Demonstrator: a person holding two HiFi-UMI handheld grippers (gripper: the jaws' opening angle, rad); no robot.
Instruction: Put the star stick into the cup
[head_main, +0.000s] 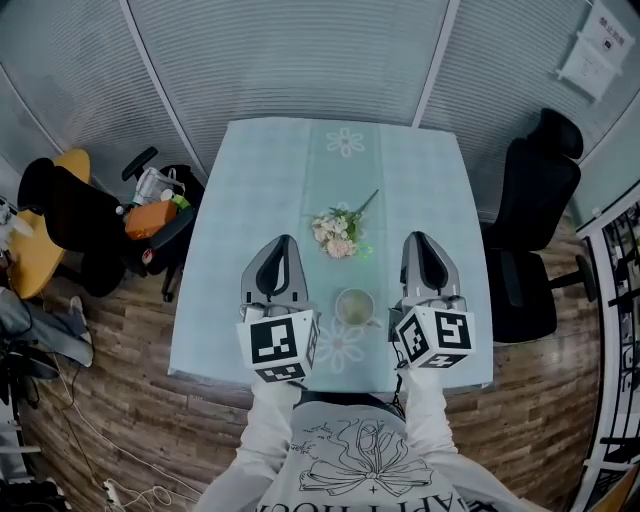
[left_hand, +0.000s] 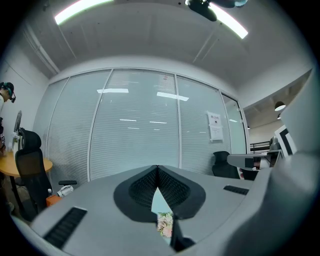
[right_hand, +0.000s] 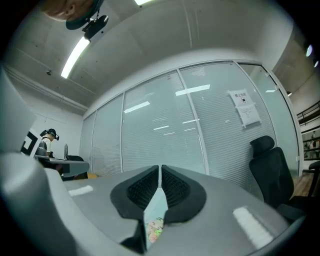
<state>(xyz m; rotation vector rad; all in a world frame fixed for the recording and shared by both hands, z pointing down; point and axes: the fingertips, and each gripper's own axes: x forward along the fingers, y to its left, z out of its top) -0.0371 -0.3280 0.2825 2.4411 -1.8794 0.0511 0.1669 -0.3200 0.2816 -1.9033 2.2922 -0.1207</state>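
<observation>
A pale cup stands on the light blue table, near its front edge and between my two grippers. Just beyond it lies a small bunch of pink and white flowers with a green stem pointing to the back right. I cannot make out a star stick on its own. My left gripper is left of the cup, shut and empty. To the cup's right is my right gripper, jaws together with nothing between them. The flowers show below the closed jaws in the left gripper view, and likewise the flowers in the right gripper view.
A black office chair stands close to the table's right side. More chairs and an orange bag crowd the left side. Glass partition walls with blinds close off the back. A runner with flower prints runs down the table's middle.
</observation>
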